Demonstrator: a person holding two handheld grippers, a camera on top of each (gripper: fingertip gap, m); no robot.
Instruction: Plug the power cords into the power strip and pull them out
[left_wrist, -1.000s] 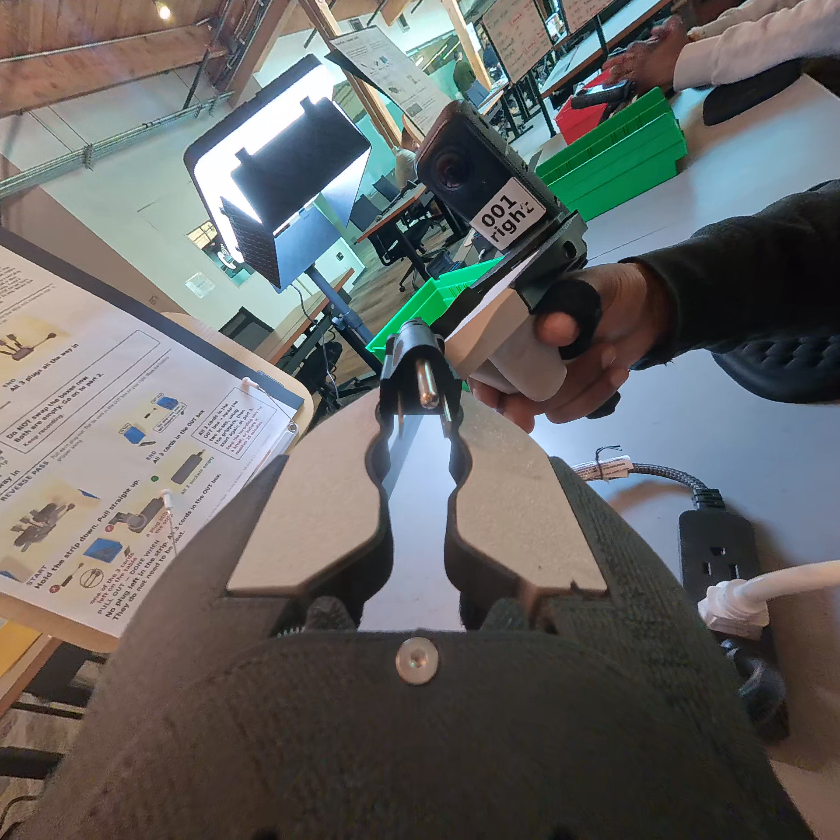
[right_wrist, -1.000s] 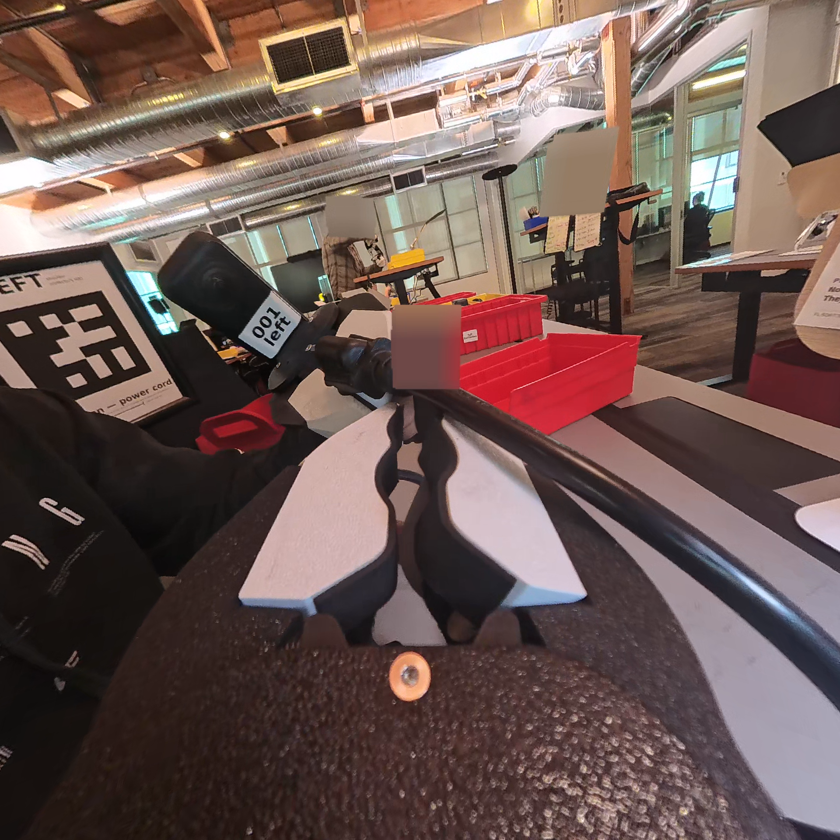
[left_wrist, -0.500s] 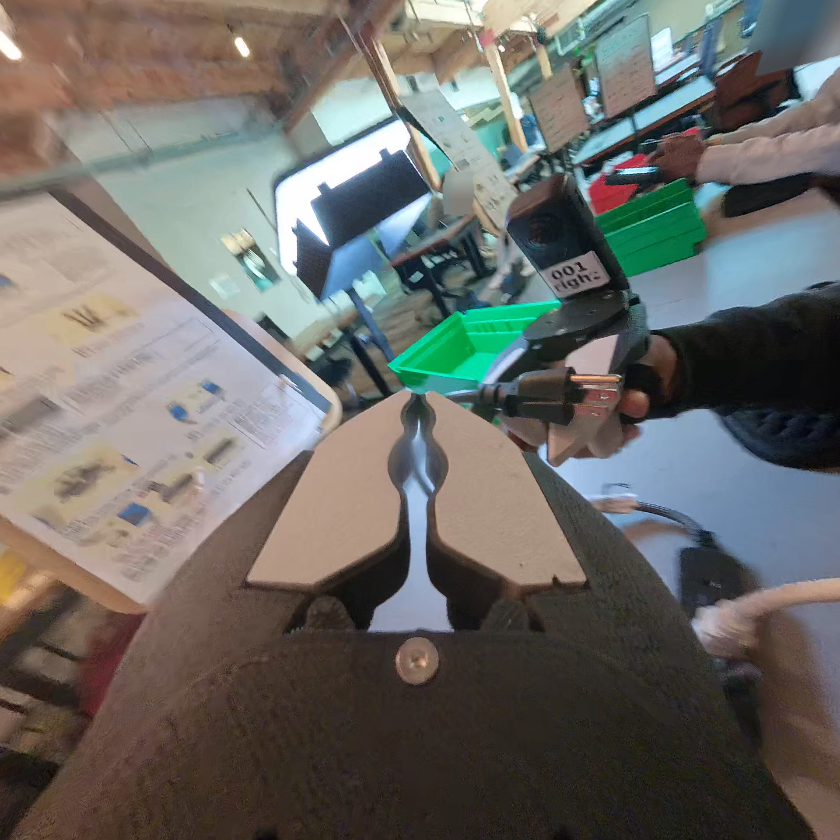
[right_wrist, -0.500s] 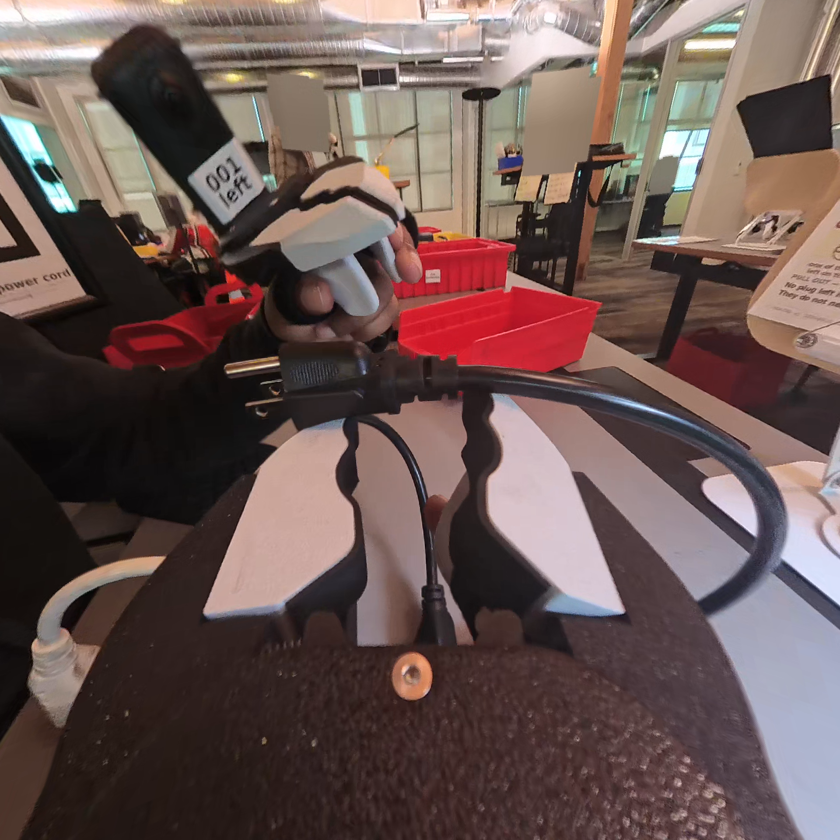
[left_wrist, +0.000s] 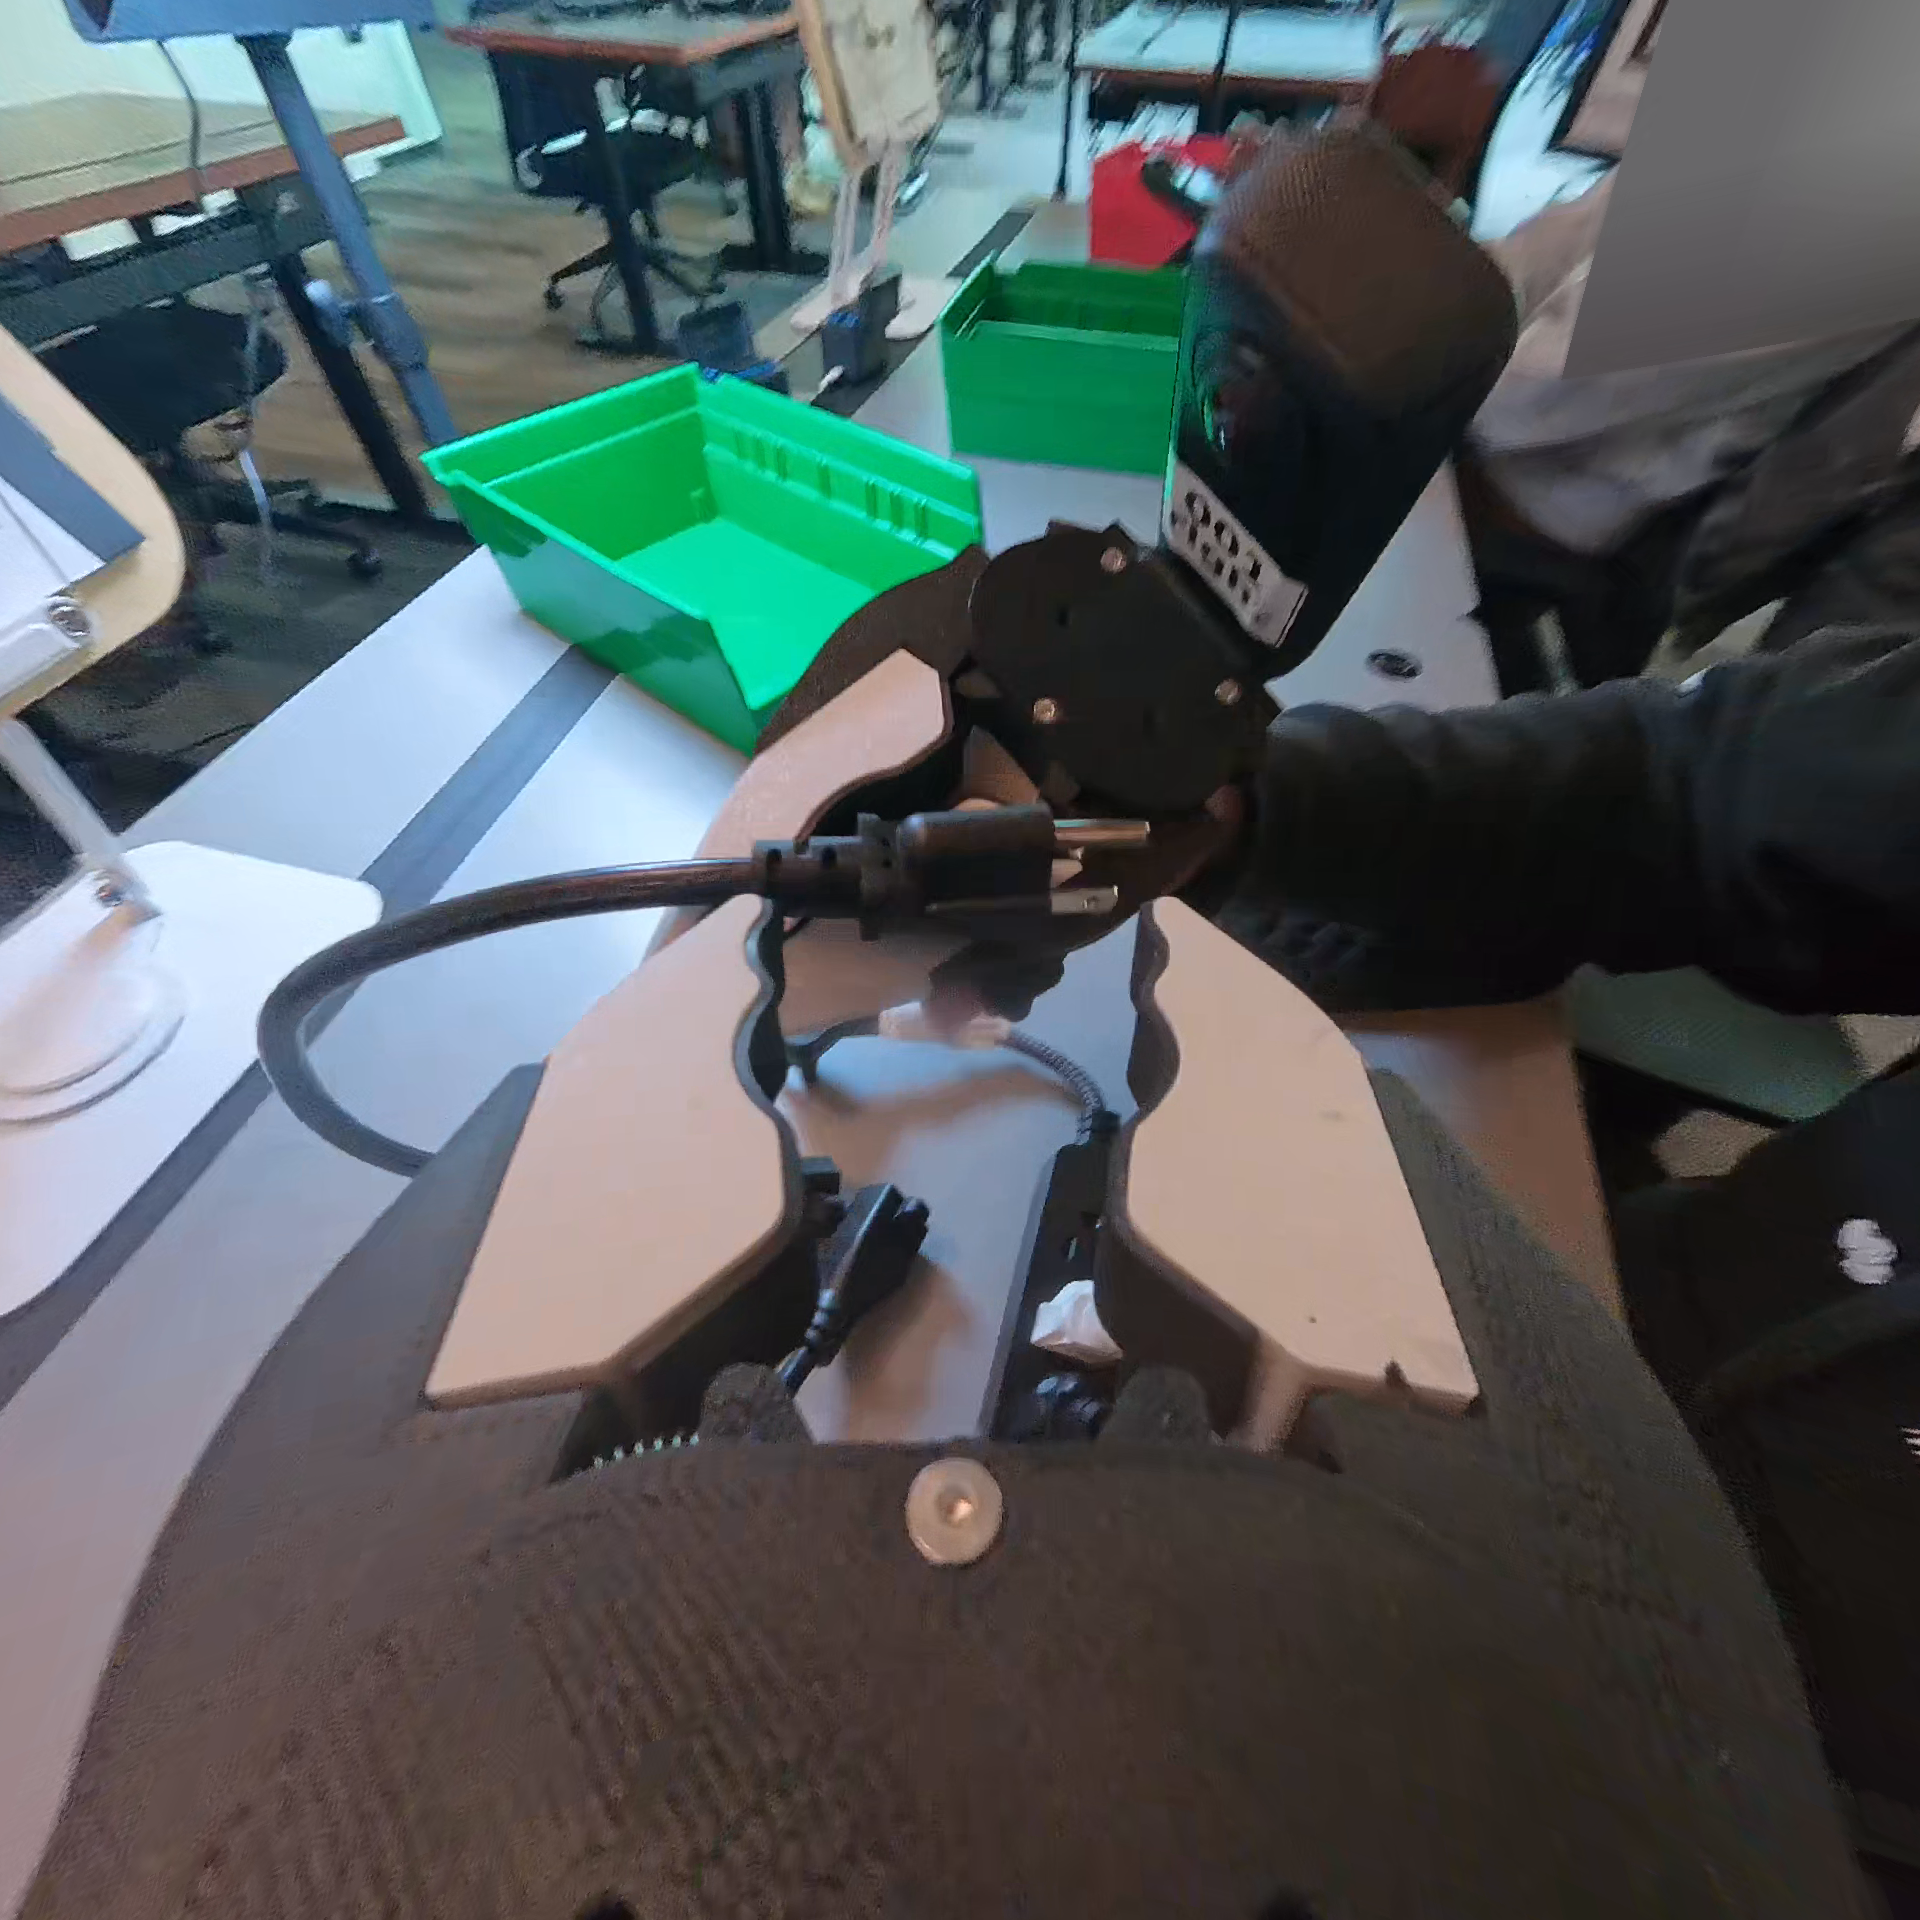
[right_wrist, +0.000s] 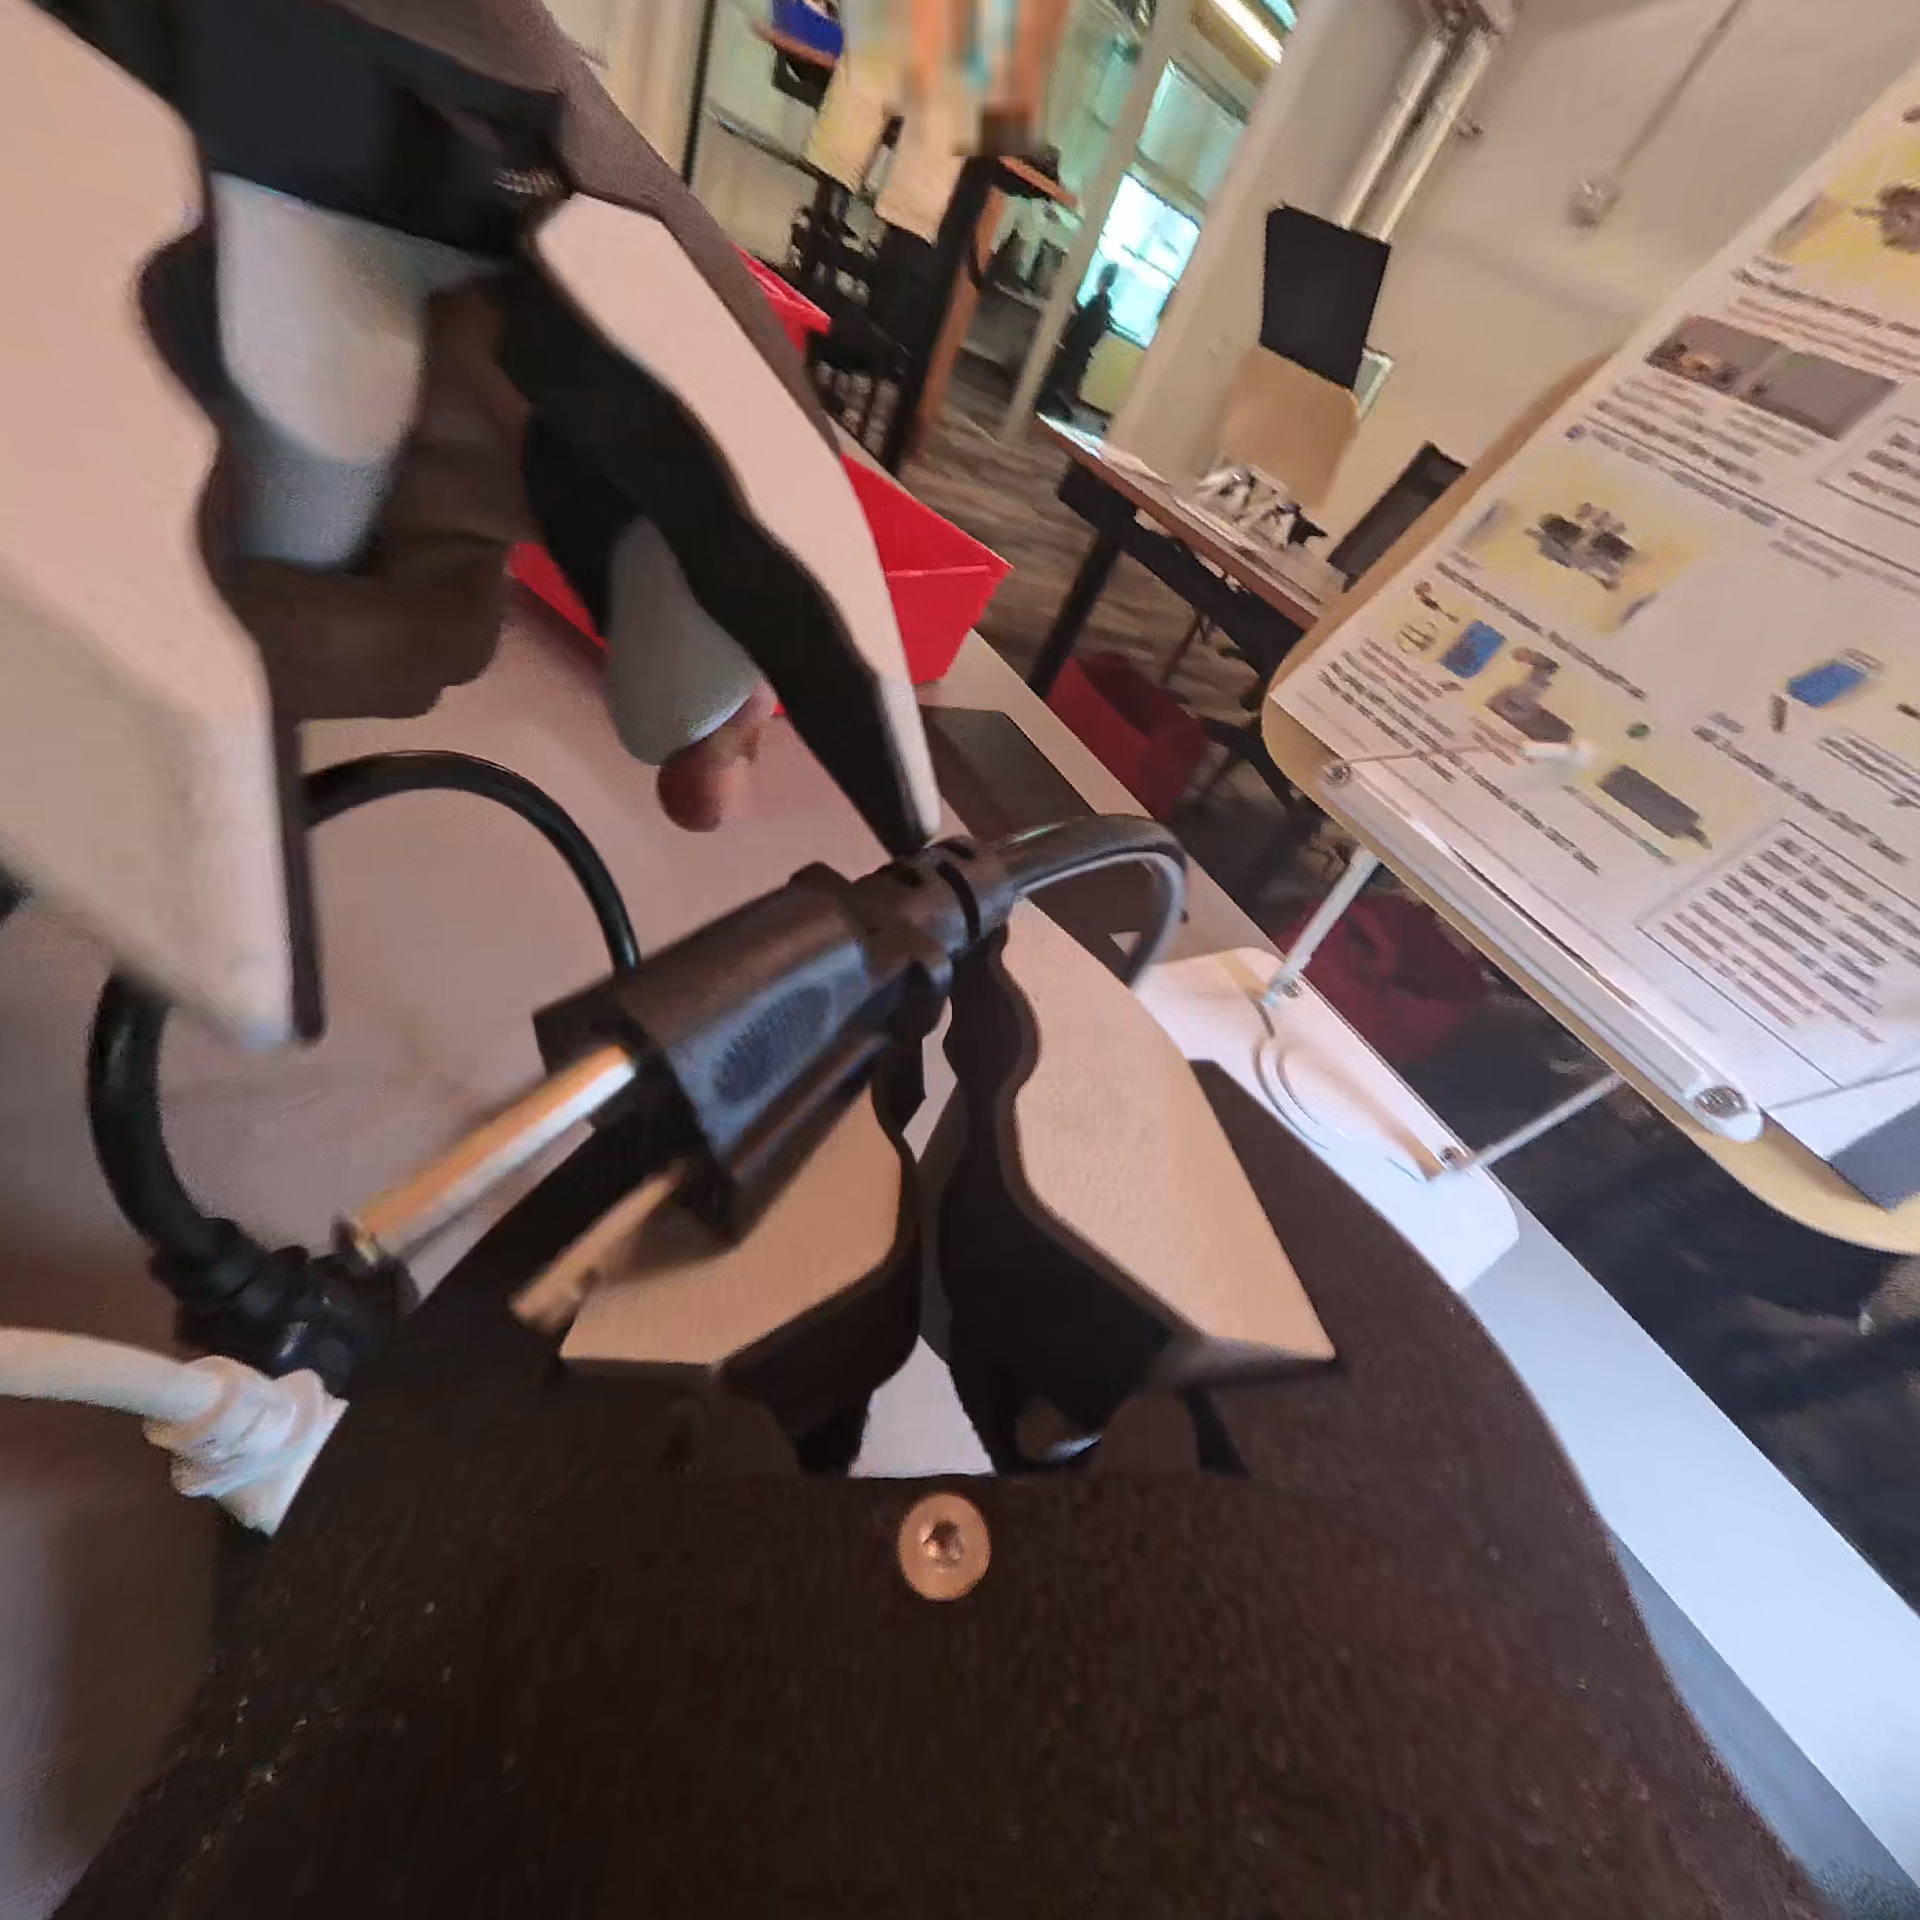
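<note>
Your L gripper (left_wrist: 951, 940): jaws spread wide, nothing btwn them; it's tipped down over the grey surface (left_wrist: 436, 748).
Your R gripper (right_wrist: 940, 997): jaws nearly together, pinching the black cord at the ribbed collar just behind the black plug (right_wrist: 748, 1029). In the left wrist view it sits at 12 o'clock, past your L gripper's tips.
Black plug: off the surface, held in the air. In the left wrist view (left_wrist: 935, 862) it lies crosswise just beyond your L gripper's tips, prongs toward 3 o'clock. In the right wrist view prongs aim toward 8 o'clock.
Black cord (left_wrist: 447, 935): leaves the plug toward 9 o'clock, loops down toward 7 o'clock beside your L gripper's left finger.
Power strip (left_wrist: 1049, 1236): on the surface, seen btwn your L gripper's jaws, partly hidden by the right finger.
White plug (right_wrist: 244, 1439): at 8 o'clock in the right wrist view, low by the gripper body; can't tell if seated.
Green bin (left_wrist: 707, 540): on the surface at 11 o'clock, well apart from the plug.
</note>
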